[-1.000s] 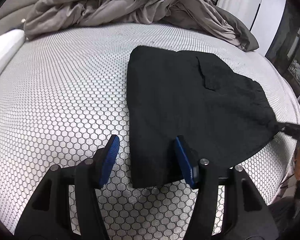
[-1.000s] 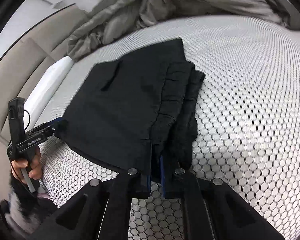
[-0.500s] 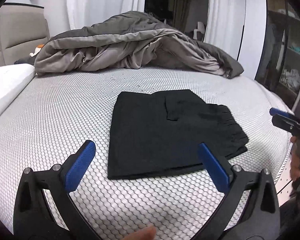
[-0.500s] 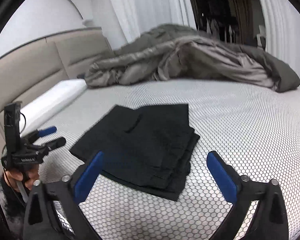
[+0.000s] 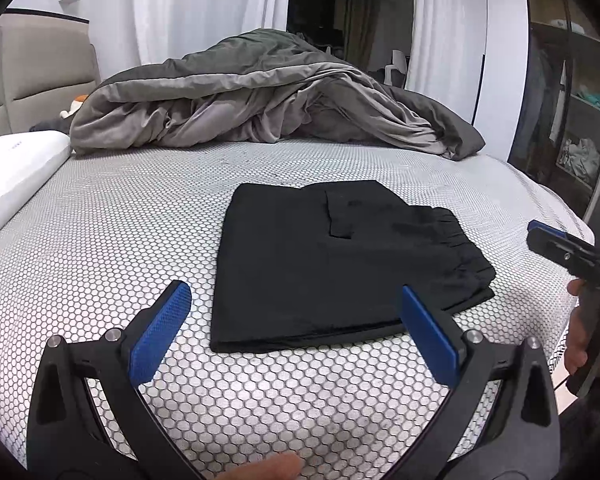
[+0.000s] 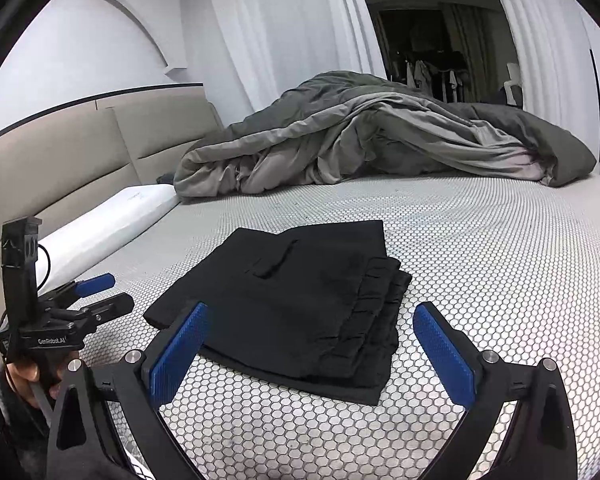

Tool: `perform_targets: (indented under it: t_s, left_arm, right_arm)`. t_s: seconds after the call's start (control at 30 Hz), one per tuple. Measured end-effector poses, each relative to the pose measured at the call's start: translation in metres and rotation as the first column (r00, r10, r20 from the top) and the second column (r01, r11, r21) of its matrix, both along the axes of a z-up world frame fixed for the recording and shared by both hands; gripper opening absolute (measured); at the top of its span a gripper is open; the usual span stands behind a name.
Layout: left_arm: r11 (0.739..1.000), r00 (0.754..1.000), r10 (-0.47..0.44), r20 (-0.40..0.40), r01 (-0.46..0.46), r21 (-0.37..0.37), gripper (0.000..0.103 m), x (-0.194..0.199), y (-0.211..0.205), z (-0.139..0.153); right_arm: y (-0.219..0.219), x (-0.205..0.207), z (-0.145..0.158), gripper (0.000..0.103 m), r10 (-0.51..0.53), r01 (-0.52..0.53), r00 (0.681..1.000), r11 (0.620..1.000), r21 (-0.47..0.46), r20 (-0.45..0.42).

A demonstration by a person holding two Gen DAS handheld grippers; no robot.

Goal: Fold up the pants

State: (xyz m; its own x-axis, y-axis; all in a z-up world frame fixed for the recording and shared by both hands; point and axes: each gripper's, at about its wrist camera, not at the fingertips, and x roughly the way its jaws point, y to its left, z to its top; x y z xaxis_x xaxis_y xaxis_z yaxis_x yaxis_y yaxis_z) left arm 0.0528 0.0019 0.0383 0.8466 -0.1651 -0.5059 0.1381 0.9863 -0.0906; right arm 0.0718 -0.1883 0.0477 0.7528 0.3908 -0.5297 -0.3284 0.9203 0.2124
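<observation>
The black left gripper with blue pads [image 5: 296,336] is spread wide, holding nothing. Ahead, the black fabric pants [image 5: 336,264] lie folded into a flat rectangle, gathered waistband rightward, near the front edge of the white honeycomb-patterned mattress [image 5: 120,240]. The matching right gripper [image 6: 308,354] gapes likewise, empty.

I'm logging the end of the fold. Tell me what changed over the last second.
Both grippers let go and pulled back from the black pants. The right gripper was clamped on the waistband edge; now its jaws stand wide open. The left gripper opened wider too and lifted away. The pants stayed folded on the honeycomb mattress; the grey duvet did not move.
</observation>
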Motion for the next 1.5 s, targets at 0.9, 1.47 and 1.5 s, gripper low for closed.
perform_targets:
  t_s: [0.9,1.47,1.5]
  left_arm:
    - [0.999,0.999,0.034,-0.006,-0.034,0.012,0.102,0.0065,0.0073,-0.0052]
    - [0.999,0.999,0.037,-0.006,-0.037,0.013,0.102,0.0054,0.0052,-0.0052]
    - [0.999,0.999,0.037,-0.005,-0.037,0.013,0.103,0.0056,0.0054,-0.0052]
  right_arm:
    - [-0.0022,-0.0041,0.0051,0.103,0.001,-0.002,1.0,1.0,0.005,0.028]
    - [-0.0011,-0.0041,0.0038,0.103,0.002,-0.002,1.0,1.0,-0.004,0.025]
    - [-0.0011,-0.0042,0.0036,0.103,0.002,-0.001,1.0,1.0,-0.004,0.026]
